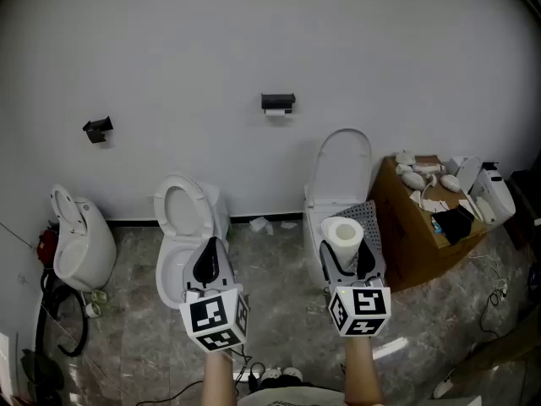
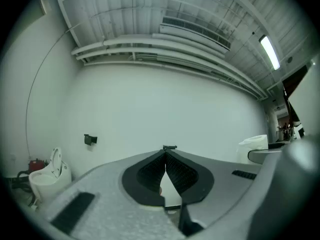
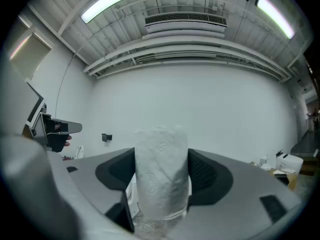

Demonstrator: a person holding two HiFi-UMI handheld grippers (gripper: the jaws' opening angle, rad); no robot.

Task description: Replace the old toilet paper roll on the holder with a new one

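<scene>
Carrying the new toilet paper roll (image 1: 345,232) upright, clamped between its jaws, the right gripper (image 1: 346,256) faces the black wall holder (image 1: 278,101), well apart; the left gripper (image 1: 210,252), jaws pressed together and empty, looks best placed to clear that holder first.

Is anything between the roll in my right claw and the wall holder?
Nothing visible blocks the way from roll to holder; the toilet beyond stands lower, rightward. The holder bears something white, maybe the old roll.
</scene>
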